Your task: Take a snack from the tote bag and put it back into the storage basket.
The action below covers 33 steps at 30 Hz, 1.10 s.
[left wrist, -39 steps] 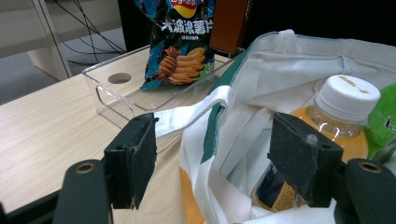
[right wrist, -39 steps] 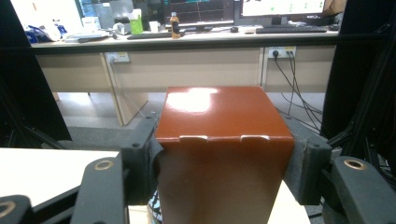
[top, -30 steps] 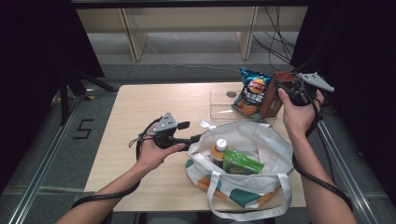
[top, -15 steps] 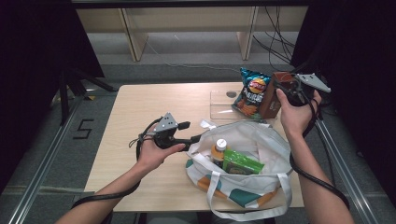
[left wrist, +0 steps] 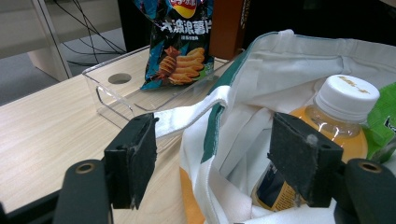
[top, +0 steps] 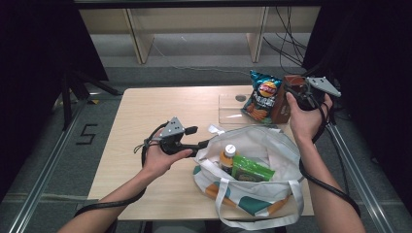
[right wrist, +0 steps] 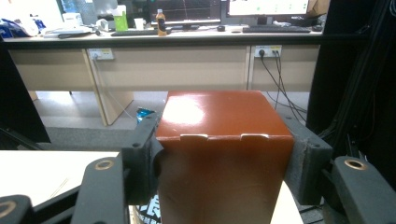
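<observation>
**Tote Bag, Clear Tray and Brown Box: Contents and Grip Status**

The table (top: 145, 111) carries two containers. The larger is the white tote bag (top: 272, 145) at the near right, lying with its mouth open and facing up. Inside it stand an orange drink bottle (top: 227, 156) with a white cap and, just beside it, a green packet (top: 250, 170). In the left gripper view the bottle (left wrist: 334, 121) sits upright against the inner wall of the bag (left wrist: 261, 74).

The smaller container is the clear plastic tray (top: 232, 108) behind the bag. A blue chip bag (top: 261, 96) stands upright at its right end; the rest of the tray is bare. In the left gripper view the chip bag (left wrist: 180, 44) leans at the tray's (left wrist: 116, 95) far end.

The brown box (top: 284, 99) stands upright at the far right of the table, touching the chip bag. The right gripper (top: 299, 97) pinches it: in the right gripper view both pads press on the side walls of the box (right wrist: 224, 154), just below its closed lid.

The left gripper (top: 206, 143) lies level at the bag's left rim. Its jaws are spread wide, one outside the bag and one over the opening, and grip nothing.
</observation>
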Each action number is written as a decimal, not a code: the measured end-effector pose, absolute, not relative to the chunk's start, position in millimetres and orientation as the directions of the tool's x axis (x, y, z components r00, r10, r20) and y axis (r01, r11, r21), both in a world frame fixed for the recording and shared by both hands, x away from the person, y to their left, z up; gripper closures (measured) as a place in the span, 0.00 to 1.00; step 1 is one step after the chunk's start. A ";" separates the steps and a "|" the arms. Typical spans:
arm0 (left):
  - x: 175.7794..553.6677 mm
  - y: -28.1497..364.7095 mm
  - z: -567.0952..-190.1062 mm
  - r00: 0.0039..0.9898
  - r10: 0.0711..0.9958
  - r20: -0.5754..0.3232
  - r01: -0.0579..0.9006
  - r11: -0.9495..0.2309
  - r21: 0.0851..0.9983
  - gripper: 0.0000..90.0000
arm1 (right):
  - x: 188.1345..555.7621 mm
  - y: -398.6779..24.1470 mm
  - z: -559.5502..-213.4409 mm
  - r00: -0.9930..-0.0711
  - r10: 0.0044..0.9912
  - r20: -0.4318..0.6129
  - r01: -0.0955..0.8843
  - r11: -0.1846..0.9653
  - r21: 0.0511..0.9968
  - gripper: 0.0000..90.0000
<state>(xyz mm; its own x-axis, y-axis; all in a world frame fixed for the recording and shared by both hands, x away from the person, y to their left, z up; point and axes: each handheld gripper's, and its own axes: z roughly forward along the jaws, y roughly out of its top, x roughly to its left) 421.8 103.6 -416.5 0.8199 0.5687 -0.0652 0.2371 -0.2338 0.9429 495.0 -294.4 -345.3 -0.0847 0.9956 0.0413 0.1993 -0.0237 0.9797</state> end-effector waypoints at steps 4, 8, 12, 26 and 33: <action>421.9 103.6 -416.4 0.820 0.568 -0.065 0.236 -0.234 0.943 0.35 | 497.0 -292.3 -350.0 -0.081 0.996 0.040 0.206 -0.022 0.978 0.44; 422.0 103.8 -416.6 0.820 0.569 -0.065 0.237 -0.234 0.943 0.35 | 497.3 -292.0 -352.8 -0.080 0.996 0.041 0.222 -0.022 0.975 0.44; 421.7 103.5 -416.6 0.821 0.567 -0.065 0.237 -0.235 0.943 0.35 | 497.6 -291.6 -355.0 -0.073 0.996 0.057 0.237 -0.038 0.971 0.44; 421.4 103.3 -416.1 0.821 0.567 -0.063 0.234 -0.234 0.944 0.35 | 502.7 -294.9 -360.4 -0.083 0.995 0.050 0.258 -0.027 0.966 0.44; 421.4 103.3 -416.1 0.821 0.567 -0.065 0.235 -0.232 0.944 0.35 | 504.6 -297.0 -364.8 -0.089 0.995 0.038 0.271 -0.013 0.963 0.44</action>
<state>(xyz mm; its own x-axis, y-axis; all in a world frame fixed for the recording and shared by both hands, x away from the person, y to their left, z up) 421.4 103.3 -416.1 0.8208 0.5674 -0.0651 0.2351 -0.2318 0.9439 504.6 -297.0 -364.8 -0.0891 0.9953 0.0385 0.2706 -0.0130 0.9626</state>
